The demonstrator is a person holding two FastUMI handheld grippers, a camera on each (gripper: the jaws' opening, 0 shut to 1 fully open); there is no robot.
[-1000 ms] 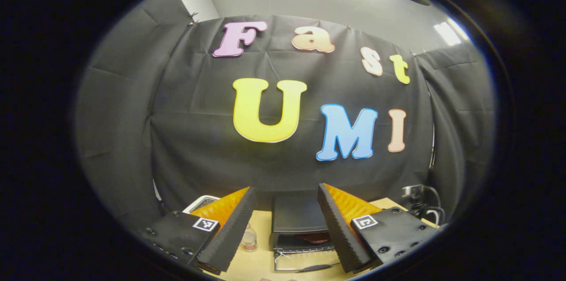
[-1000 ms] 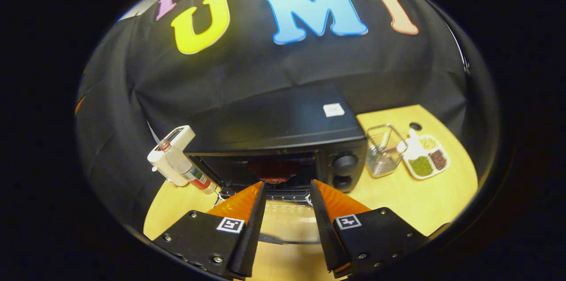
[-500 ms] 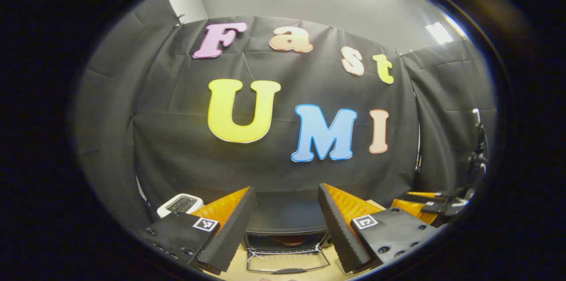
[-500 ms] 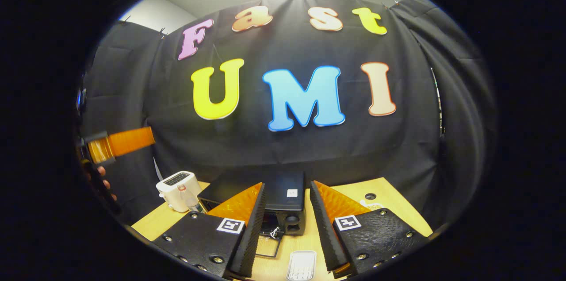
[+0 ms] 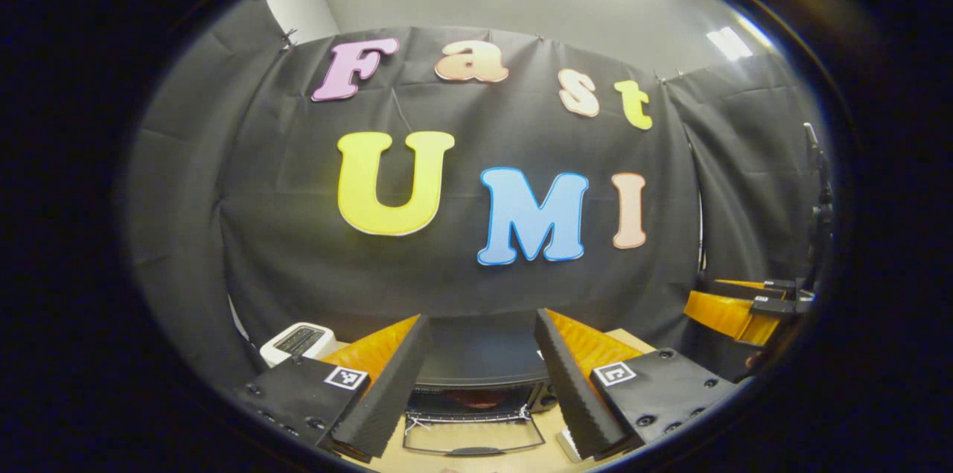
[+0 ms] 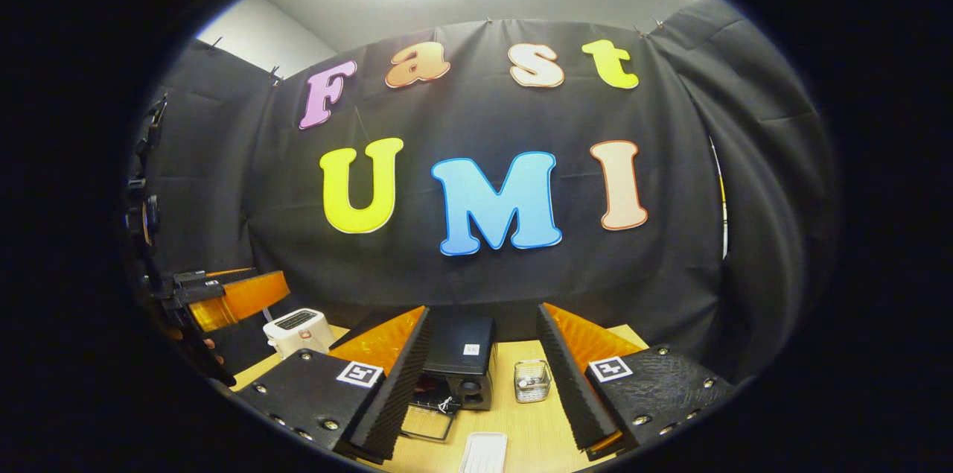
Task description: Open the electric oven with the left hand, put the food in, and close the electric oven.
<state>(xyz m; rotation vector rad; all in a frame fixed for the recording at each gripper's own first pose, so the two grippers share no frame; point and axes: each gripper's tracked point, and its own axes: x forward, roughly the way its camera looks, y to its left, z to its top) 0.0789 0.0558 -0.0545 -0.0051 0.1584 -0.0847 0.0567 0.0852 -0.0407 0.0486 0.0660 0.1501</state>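
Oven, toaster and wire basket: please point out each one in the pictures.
Oven (image 6: 460, 343): right gripper view, on its dark top panel.
Toaster (image 6: 298, 331): right gripper view, on its white front side.
Wire basket (image 6: 531, 381): right gripper view, on its near wall, right of the oven.

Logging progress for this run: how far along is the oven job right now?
Done: the oven door hangs open and reddish food sits inside. In hand: nothing; the left tongs and right tongs are both open, empty and held back from the oven. Left: shutting the door.
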